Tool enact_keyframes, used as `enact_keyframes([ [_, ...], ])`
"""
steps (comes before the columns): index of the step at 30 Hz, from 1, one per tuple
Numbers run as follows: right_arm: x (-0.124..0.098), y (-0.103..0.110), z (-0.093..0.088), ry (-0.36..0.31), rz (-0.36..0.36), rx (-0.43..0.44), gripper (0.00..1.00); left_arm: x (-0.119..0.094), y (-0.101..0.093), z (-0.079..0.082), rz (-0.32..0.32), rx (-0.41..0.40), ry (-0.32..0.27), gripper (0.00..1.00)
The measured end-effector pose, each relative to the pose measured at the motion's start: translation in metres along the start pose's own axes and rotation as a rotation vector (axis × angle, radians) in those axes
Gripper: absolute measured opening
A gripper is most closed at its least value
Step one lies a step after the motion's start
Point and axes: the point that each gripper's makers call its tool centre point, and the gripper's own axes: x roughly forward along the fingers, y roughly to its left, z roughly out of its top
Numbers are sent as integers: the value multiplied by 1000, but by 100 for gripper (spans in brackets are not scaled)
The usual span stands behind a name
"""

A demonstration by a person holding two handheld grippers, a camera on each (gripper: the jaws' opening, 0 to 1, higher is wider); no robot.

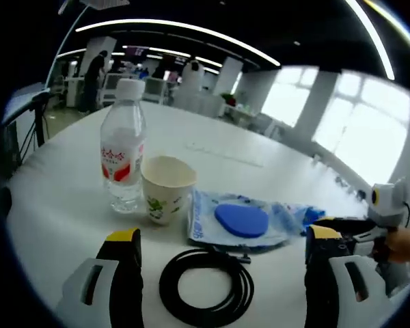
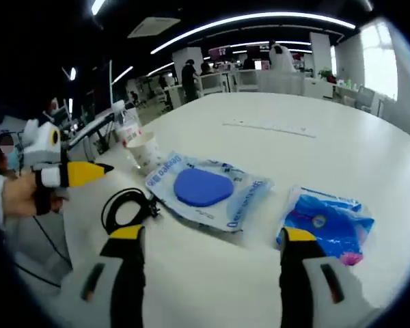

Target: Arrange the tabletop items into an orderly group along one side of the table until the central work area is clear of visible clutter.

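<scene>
Left hand-held gripper (image 1: pixel 222 249) is seen with jaws spread wide, nothing grasped, a coiled black cable (image 1: pixel 206 285) lying between them on the white worktop (image 1: pixel 61 198). Bottle (image 1: pixel 124 147) and paper cup (image 1: pixel 166 189) are set touching, upright. Just beside the cup a clear pouch (image 1: pixel 240 219) with a blue pad is laid flat. Right hand-held gripper (image 2: pixel 215 256) is likewise released over bare worktop; a blue packet (image 2: pixel 328 224) lies by its right jaw, apart from the pouch (image 2: pixel 206 189).

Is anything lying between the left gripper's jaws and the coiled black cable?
Nothing visible. In the left gripper view the coiled black cable lies on bare table directly between the open left gripper jaws; the paper cup and packet sit beyond it.
</scene>
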Motion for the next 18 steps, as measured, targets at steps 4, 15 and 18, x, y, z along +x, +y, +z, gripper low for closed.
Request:
enact_keyframes([
  [4, -3, 3, 2, -9, 13, 8, 80, -6, -1, 2, 8, 16, -3, 97],
  [15, -6, 17, -1, -11, 73, 33, 79, -28, 2, -4, 53, 22, -5, 96],
  [18, -4, 24, -2, -7, 99, 34, 78, -35, 4, -4, 70, 14, -13, 96],
])
